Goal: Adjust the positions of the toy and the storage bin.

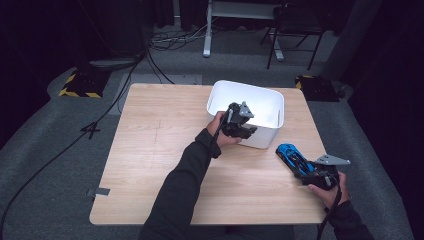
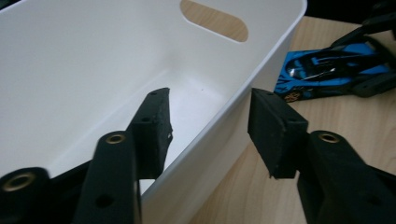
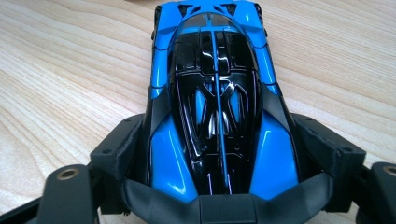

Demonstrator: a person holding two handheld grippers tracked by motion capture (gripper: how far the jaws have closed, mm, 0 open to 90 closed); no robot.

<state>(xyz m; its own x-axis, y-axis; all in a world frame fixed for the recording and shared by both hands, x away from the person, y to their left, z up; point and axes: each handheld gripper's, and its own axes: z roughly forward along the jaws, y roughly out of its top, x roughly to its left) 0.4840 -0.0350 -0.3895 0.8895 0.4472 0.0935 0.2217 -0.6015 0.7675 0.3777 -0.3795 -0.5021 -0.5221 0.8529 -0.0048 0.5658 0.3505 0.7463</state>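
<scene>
A white plastic bin (image 1: 245, 86) stands at the table's far right. My left gripper (image 1: 245, 131) is at its near wall. In the left gripper view the jaws (image 2: 210, 121) straddle that wall (image 2: 219, 121), one pad inside the bin, one outside, with gaps on both sides, so the gripper is open. The bin's inside (image 2: 93, 70) looks empty. A blue and black toy car (image 1: 289, 154) lies on the table near the right edge. My right gripper (image 1: 312, 172) is shut on its rear. The right gripper view has both pads (image 3: 222, 140) pressed on the car's (image 3: 215, 93) flanks.
The wooden table (image 1: 150, 165) has bare room on its left half. On the grey floor beyond it lie cables (image 1: 165, 40), a yellow-black striped block (image 1: 80, 85), a desk leg (image 1: 207, 30) and a black chair (image 1: 295, 25).
</scene>
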